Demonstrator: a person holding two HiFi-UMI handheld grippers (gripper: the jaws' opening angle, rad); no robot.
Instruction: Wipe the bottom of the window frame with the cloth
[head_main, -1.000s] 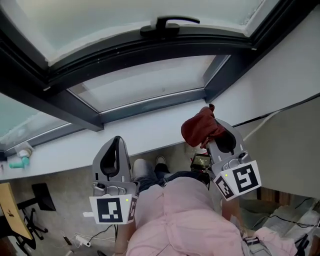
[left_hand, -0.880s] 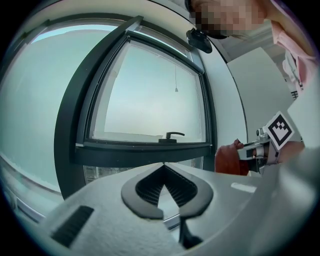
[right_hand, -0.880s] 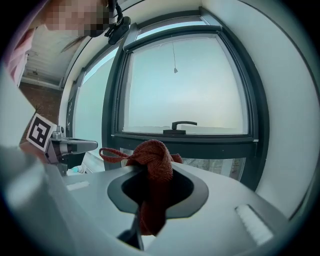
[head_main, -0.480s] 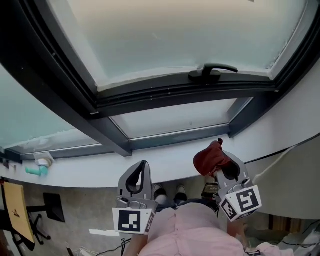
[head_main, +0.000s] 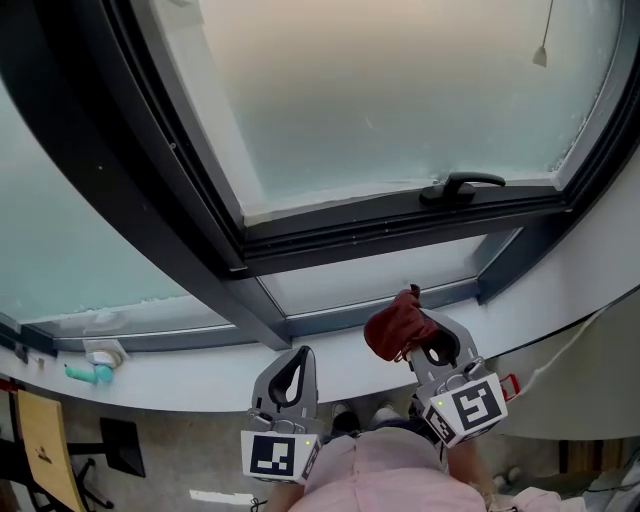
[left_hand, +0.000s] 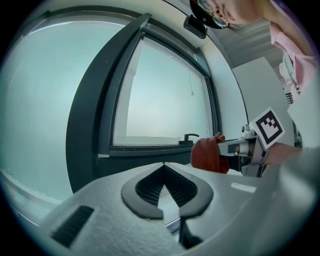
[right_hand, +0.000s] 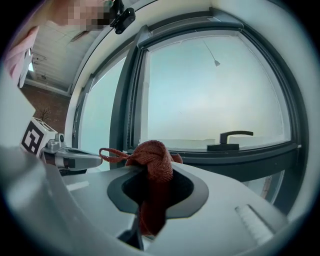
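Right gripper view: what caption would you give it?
Right gripper, jaws shut on a red cloth, faces the dark window frame and handle.

Below frame (head_main: 330, 238): right gripper (head_main: 412, 338) clamps red cloth (head_main: 396, 325), close under the bottom rail; left gripper (head_main: 302, 355) lower and further left, apart from cloth.

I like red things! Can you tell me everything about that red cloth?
The cloth is rusty red and looks rough and woven. It is bunched into a soft lump, with a thin loop sticking out sideways. The right gripper is shut on it: a bulge sits above the jaws and a strip hangs between them. It is held near the bottom of the window frame; I cannot tell if they touch.
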